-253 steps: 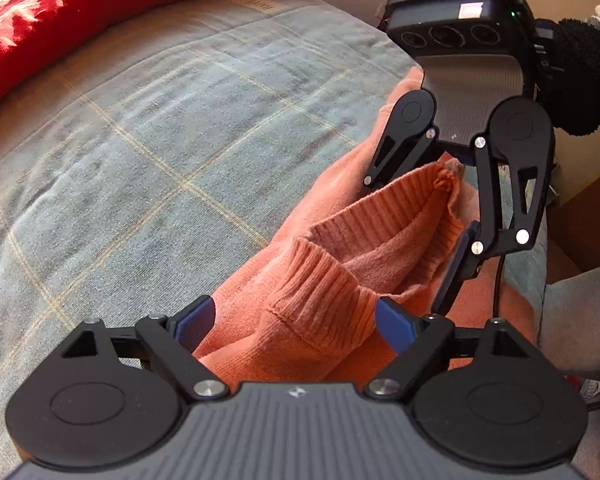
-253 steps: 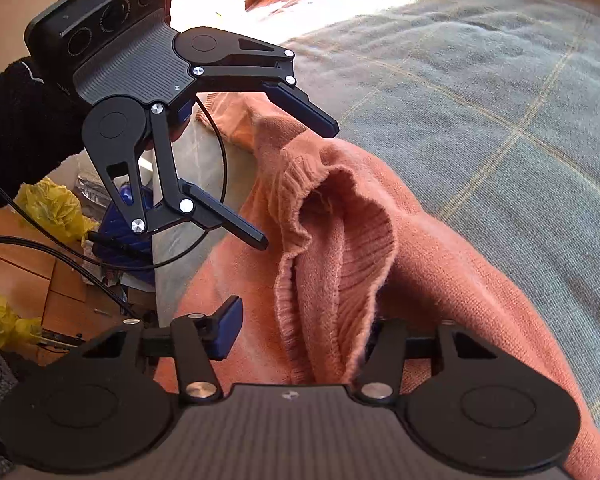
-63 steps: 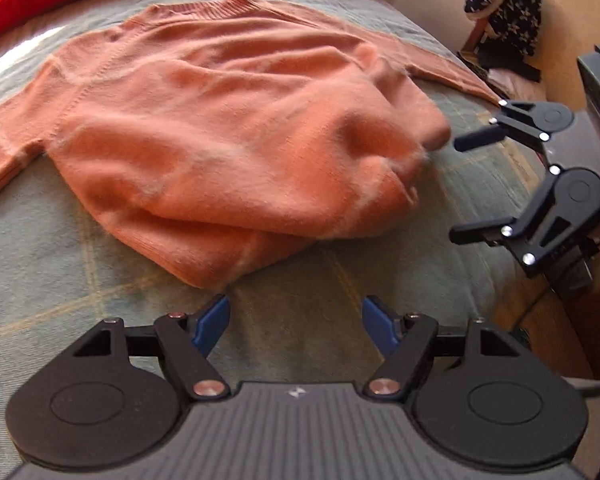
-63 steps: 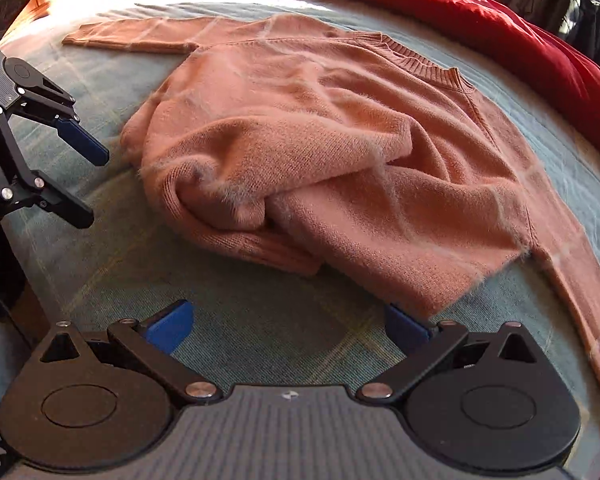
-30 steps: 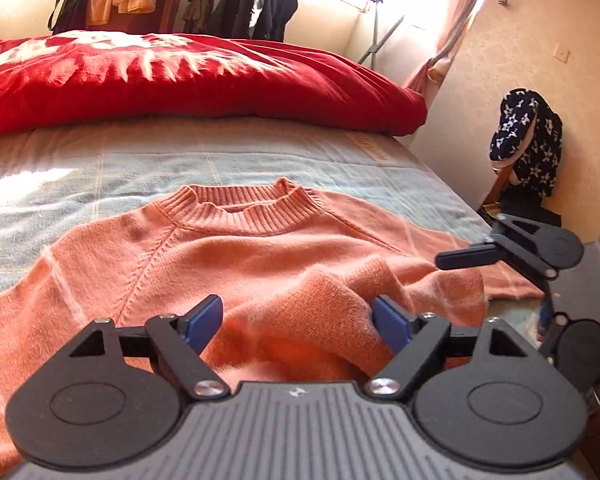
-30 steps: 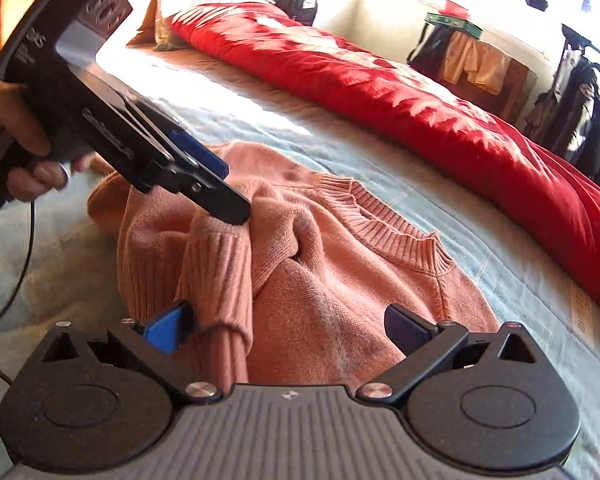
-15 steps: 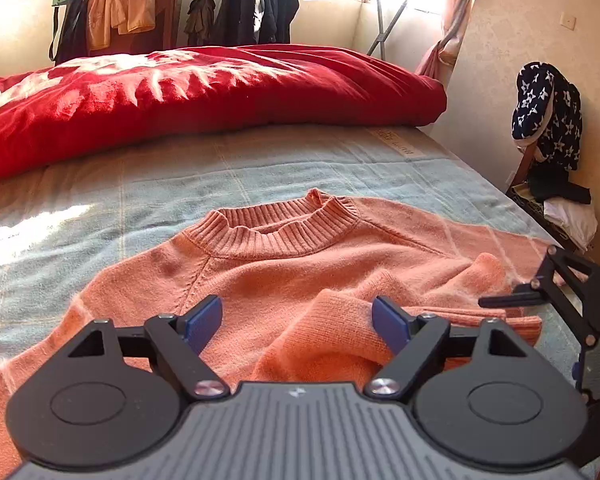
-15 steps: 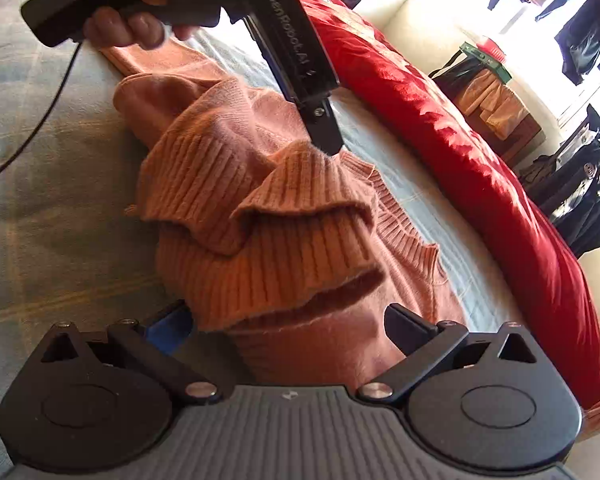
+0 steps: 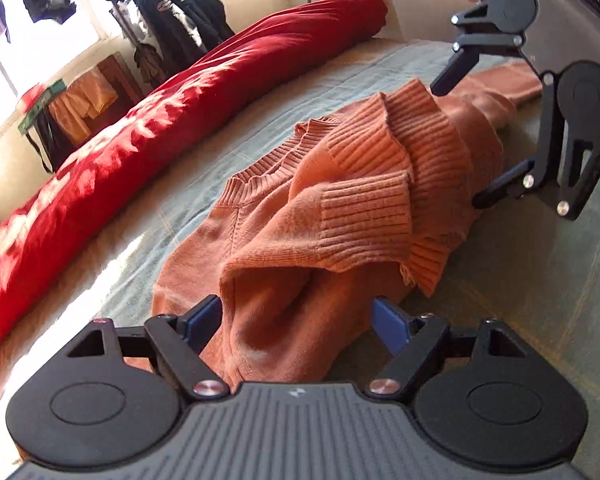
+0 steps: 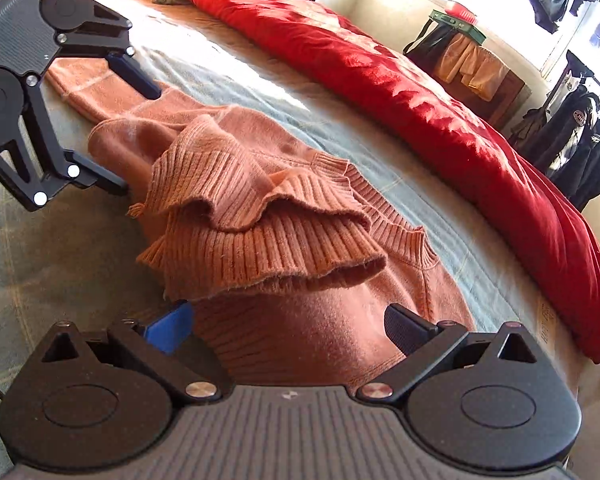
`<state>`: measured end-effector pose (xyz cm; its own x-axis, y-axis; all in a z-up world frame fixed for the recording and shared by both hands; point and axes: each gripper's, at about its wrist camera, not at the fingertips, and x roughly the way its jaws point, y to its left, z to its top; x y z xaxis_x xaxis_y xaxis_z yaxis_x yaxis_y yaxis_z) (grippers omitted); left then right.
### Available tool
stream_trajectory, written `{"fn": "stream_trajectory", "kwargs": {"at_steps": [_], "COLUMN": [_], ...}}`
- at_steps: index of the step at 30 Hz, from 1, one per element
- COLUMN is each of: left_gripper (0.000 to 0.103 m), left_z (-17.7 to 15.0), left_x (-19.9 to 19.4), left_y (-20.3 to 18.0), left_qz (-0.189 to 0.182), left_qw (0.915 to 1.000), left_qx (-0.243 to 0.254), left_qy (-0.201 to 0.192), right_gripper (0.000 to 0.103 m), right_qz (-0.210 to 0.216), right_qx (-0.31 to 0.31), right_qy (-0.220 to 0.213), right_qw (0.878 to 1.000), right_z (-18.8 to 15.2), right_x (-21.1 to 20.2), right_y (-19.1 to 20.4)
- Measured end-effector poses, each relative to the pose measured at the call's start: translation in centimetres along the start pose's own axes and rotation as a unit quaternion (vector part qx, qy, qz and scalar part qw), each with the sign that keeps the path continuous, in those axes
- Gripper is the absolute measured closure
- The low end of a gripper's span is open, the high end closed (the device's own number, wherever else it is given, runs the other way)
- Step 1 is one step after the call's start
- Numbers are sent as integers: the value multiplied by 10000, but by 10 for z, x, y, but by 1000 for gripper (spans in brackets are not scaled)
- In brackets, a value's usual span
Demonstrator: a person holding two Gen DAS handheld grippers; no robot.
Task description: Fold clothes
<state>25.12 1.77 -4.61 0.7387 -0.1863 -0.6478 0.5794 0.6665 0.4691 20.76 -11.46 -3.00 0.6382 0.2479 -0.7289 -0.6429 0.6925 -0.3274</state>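
An orange knit sweater lies on the bed, its ribbed hem folded up in a loose heap over the body near the ribbed collar. My left gripper is open, low over the sweater's near edge, with cloth between its spread fingers. My right gripper is open, with the sweater's body between its fingers. Each gripper shows in the other's view, the right and the left, both open on opposite sides of the heap. One sleeve stretches away behind the left gripper.
The bed has a pale blue checked cover. A red duvet lies bunched along the far side. Clothes hang on racks by the wall, and a small wooden stand with draped cloth stands beyond the bed.
The hem has been carried up over the body toward the collar and dropped in a heap. Both grippers have swung low to the bed on either side of it, open.
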Motion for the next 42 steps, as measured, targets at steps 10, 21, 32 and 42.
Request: {"fn": "stream_trajectory", "kwargs": {"at_steps": [10, 21, 32, 42], "left_gripper": [20, 27, 28, 28], "left_z": [20, 32, 29, 17], "left_x": [29, 43, 30, 25], "left_y": [-23, -38, -12, 16], "left_qz": [352, 307, 504, -516], "left_qw": [9802, 9766, 9917, 9958], "left_qx": [1780, 1906, 948, -735], "left_qy": [-797, -950, -709, -171], "right_gripper": [0, 0, 0, 0], "right_qz": [85, 142, 2260, 2685], "right_qx": [271, 1431, 3632, 5313], "right_qy": [178, 389, -252, -357], "right_qw": [9994, 9888, 9035, 8027], "right_z": [-14, -40, -53, -88], "right_x": [-10, -16, 2, 25], "right_y": [6, -34, -85, -113]}}
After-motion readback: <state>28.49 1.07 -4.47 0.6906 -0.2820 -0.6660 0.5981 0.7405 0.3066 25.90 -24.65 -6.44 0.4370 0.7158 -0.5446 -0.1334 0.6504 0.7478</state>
